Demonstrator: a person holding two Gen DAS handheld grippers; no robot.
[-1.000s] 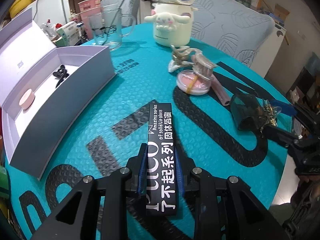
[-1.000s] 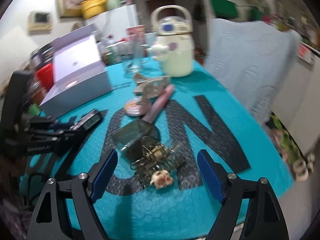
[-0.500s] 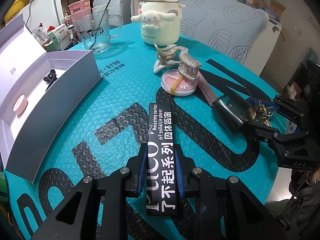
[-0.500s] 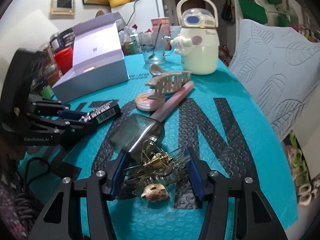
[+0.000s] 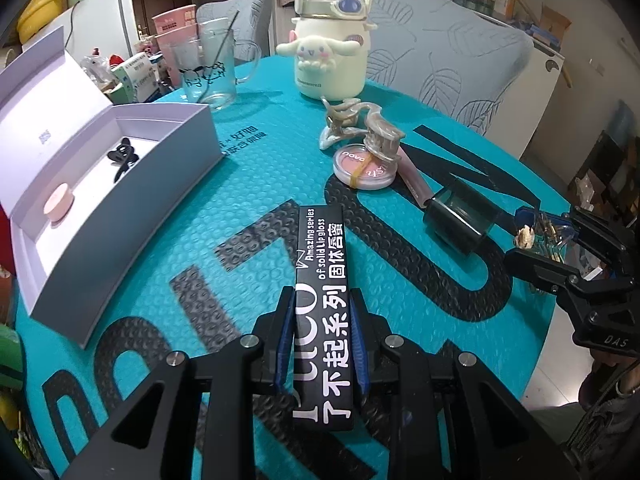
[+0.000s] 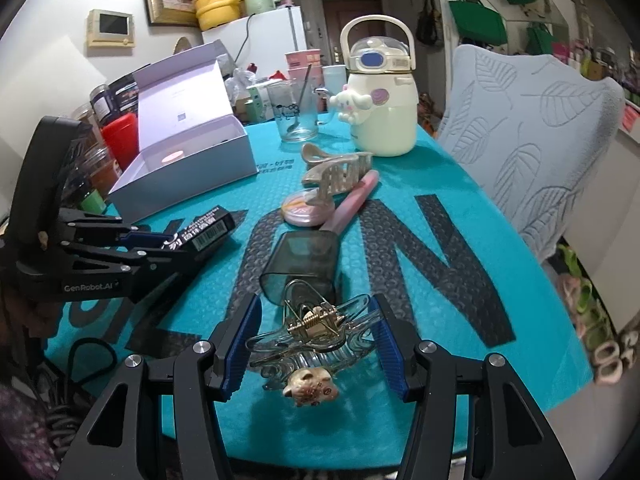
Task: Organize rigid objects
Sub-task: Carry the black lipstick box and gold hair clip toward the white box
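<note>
— Gripping the lip gloss box [image 5: 322, 248] by its near end with the left gripper [image 5: 320, 292], clamped on both long sides. Pointing out across the teal desk [image 5: 260, 184], well apart from the open white box [image 5: 168, 168] on the left.

— And on the right?

— Straddling the clear hair clip [image 6: 308, 336] with the right gripper [image 6: 316, 300], at the desk's near edge. Narrowed close around the wings, but impossible to tell whether actually pinching.

— Likely to go wrong how?

— Probably by slipping: smooth curved plastic, squeezed on the wing tips, could twist or pop out and drop off the edge. Could also snag the dangling pig charm [image 6: 312, 388] or nudge the smoky cap [image 6: 300, 264] just beyond.

— And the gloss?

— Held so far back, might tip at the long free end and catch the white box's wall going in.
</note>
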